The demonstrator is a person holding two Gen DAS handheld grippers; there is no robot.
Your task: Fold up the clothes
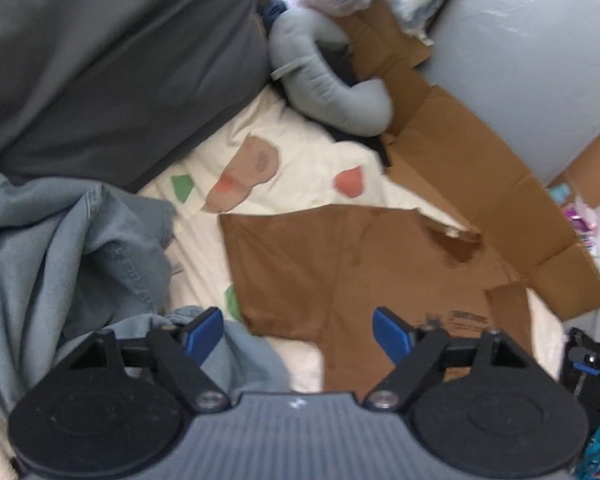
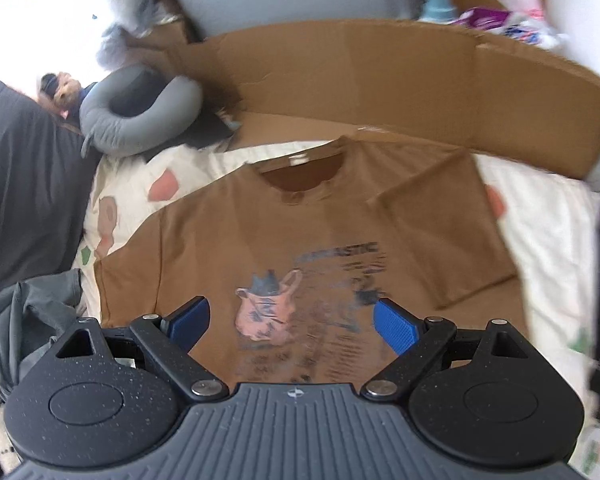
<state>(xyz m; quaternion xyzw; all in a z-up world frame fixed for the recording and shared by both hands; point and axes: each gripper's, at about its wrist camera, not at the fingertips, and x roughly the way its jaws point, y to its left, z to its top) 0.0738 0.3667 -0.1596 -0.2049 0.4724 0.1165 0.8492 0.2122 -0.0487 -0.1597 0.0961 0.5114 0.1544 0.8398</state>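
Brown T-shirt [image 2: 300, 240] lies flat on patterned sheet [image 1: 300, 160]. Left gripper [image 1: 298, 332] and right gripper [image 2: 292, 320] both spread wide, empty, above shirt.

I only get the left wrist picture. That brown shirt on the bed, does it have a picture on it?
Observer: Yes. The right wrist view shows the brown T-shirt front up, with a pinkish jug-like print on the chest.
Operator: Is a sleeve folded?
Observer: One sleeve lies folded in over the body.
Operator: Is the right gripper holding it?
Observer: No. The right gripper is open, and nothing is between its fingers.
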